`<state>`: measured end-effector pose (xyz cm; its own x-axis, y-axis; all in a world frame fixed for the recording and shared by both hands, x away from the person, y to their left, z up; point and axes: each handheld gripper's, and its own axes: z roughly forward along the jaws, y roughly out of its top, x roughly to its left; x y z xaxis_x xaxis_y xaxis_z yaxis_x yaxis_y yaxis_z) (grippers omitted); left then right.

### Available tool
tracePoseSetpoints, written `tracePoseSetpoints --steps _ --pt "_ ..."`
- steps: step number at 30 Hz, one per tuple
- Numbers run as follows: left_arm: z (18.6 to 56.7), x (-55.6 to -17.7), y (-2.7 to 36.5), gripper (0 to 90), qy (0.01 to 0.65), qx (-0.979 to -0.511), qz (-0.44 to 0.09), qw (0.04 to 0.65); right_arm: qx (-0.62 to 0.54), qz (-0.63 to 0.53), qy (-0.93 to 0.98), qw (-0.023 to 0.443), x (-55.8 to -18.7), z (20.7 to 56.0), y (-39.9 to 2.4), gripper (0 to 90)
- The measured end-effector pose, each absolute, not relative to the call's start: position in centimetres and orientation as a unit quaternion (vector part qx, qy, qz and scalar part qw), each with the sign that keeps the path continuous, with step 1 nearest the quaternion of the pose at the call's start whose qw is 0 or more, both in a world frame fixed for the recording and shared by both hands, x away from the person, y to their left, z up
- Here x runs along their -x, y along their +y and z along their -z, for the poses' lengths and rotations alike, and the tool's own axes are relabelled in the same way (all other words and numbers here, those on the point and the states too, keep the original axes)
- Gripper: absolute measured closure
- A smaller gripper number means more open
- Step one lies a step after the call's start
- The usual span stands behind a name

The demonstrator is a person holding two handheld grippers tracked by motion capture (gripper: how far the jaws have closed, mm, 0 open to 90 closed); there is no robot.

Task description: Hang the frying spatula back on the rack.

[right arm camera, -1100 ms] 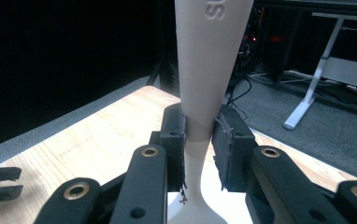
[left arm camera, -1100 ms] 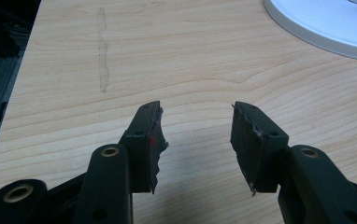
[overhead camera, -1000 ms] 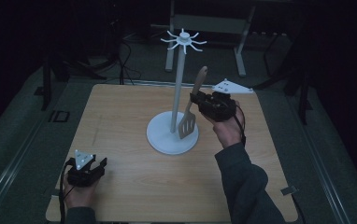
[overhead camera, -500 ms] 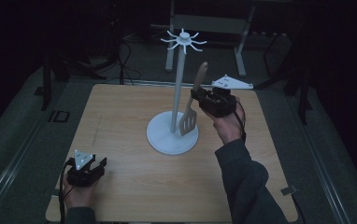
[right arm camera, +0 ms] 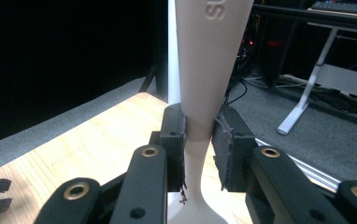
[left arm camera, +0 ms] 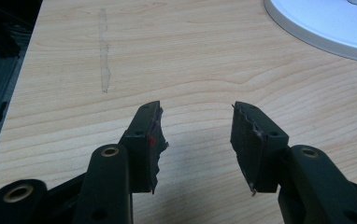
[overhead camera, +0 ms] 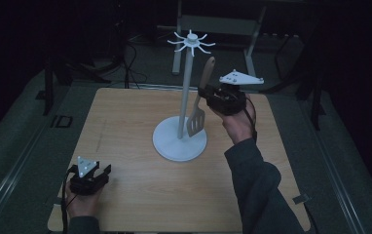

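A white utensil stand (overhead camera: 180, 141) with a round base, a tall pole and hooked arms at its top (overhead camera: 192, 42) occupies the middle of the wooden table (overhead camera: 125, 126). My right gripper (overhead camera: 206, 93) holds a beige slotted spatula (overhead camera: 198, 105) upright just right of the pole, blade down over the base. In the right gripper view the jaws are shut on the spatula's handle (right arm camera: 204, 70), the right gripper (right arm camera: 199, 140) pinching it at the neck. My left gripper (overhead camera: 102, 171) rests at the table's near left, open and holding nothing, as the left gripper (left arm camera: 196, 135) view shows.
The stand's base rim (left arm camera: 321, 25) lies far ahead of the left jaws. Beyond the table's far edge are a white desk frame (overhead camera: 223, 29), cables on the dark floor and black stands. Bare wood lies between the left gripper and the stand.
My right gripper has lifted the spatula higher beside the pole, its handle tip now nearer the hooks. The left gripper has stayed put.
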<state>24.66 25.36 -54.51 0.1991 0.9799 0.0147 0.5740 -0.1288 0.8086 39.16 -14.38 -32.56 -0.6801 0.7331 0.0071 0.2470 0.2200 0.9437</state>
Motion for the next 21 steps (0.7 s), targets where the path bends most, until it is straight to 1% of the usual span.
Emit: tracePoseSetpoints --steps 9,21 --pt "54.5 -24.7 25.4 53.4 0.561 -0.692 -0.293 0.348 -0.323 -0.533 0.748 0.228 -39.5 31.1 -14.2 74.9" --pt "54.5 -24.7 25.4 53.4 0.561 -0.691 -0.293 0.348 -0.317 -0.525 0.763 0.205 -40.6 30.7 -13.8 74.9"
